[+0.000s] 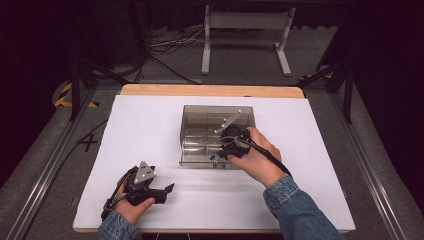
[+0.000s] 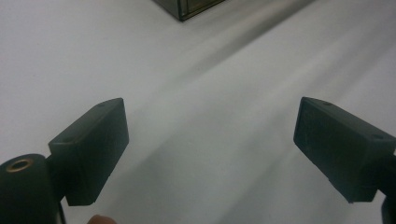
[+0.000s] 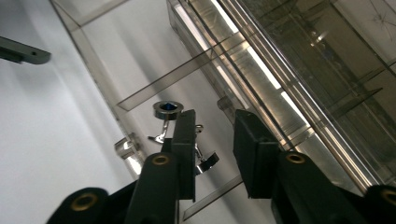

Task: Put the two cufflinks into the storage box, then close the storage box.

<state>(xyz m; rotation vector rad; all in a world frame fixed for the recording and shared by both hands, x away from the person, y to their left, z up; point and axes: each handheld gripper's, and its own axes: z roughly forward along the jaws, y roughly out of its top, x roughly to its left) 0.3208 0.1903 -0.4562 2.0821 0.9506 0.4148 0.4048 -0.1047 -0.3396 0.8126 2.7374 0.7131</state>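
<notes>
The left gripper [image 1: 169,188] is being rested near the table's [image 1: 150,130] near-left edge, jaws wide apart and empty, kept clear of the work. Farther right, the right gripper [image 3: 214,140] is being lowered into a compartment of the clear acrylic organizer box [image 1: 195,112], jaws partly apart, just beside small silver cufflinks [image 3: 168,110], apparently ungripped.
</notes>
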